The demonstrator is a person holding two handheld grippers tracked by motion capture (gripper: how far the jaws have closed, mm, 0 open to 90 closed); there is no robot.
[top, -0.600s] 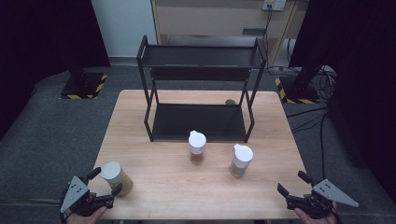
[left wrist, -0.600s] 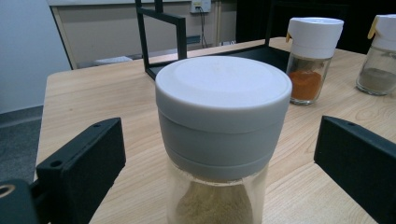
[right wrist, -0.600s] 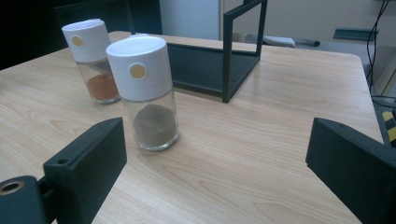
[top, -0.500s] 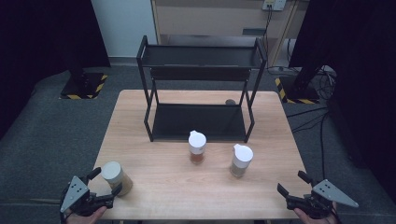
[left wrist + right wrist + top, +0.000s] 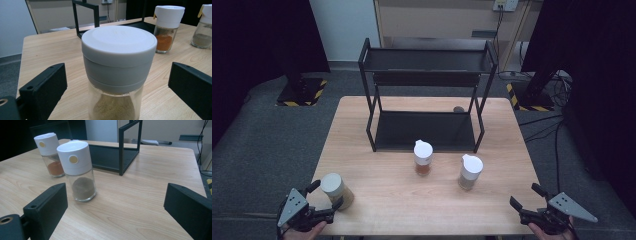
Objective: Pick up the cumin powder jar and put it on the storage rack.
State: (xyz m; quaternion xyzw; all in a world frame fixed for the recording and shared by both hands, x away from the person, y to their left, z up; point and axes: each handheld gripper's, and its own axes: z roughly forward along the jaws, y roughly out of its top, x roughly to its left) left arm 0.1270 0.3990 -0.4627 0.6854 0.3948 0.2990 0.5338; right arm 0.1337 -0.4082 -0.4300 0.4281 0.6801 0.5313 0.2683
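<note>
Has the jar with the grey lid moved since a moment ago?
No. The grey-lidded jar sits at the same spot near the table's front left corner, between the left tool's open jaws.

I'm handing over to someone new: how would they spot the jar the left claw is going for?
Start at the black two-tier rack on the wooden table, then come to the table's near left corner. The jar stands there between the open left claw, untouched. Its lid is flat, wide and grey, with pale powder below, unlike the two white-capped shakers mid-table.

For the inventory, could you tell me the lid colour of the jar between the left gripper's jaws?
Pale grey lid, best in the left gripper view.
</note>
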